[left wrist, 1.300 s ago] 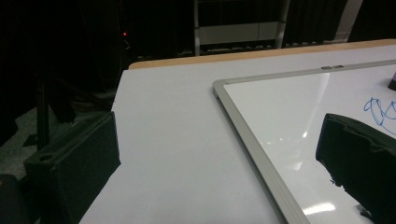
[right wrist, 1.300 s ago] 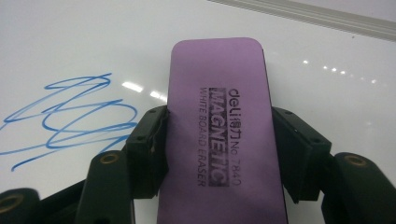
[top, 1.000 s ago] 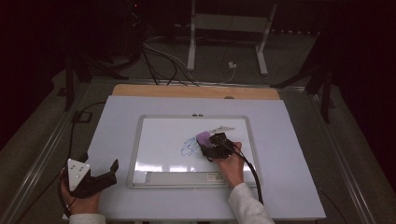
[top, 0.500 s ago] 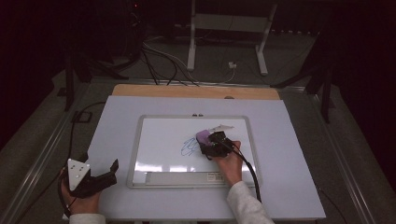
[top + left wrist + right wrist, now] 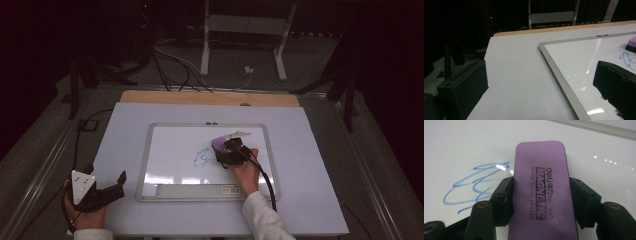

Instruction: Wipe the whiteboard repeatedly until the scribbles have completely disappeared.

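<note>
The right gripper [image 5: 541,195] clamps the purple eraser [image 5: 541,187] by its long sides, its jaws pressed against both edges. The eraser lies flat on the whiteboard [image 5: 170,150], just beside a blue scribble [image 5: 201,156]. The left gripper [image 5: 112,187] rests near the table's [image 5: 320,165] front left corner, well apart from the eraser, its jaws spread wide with nothing between them.
</note>
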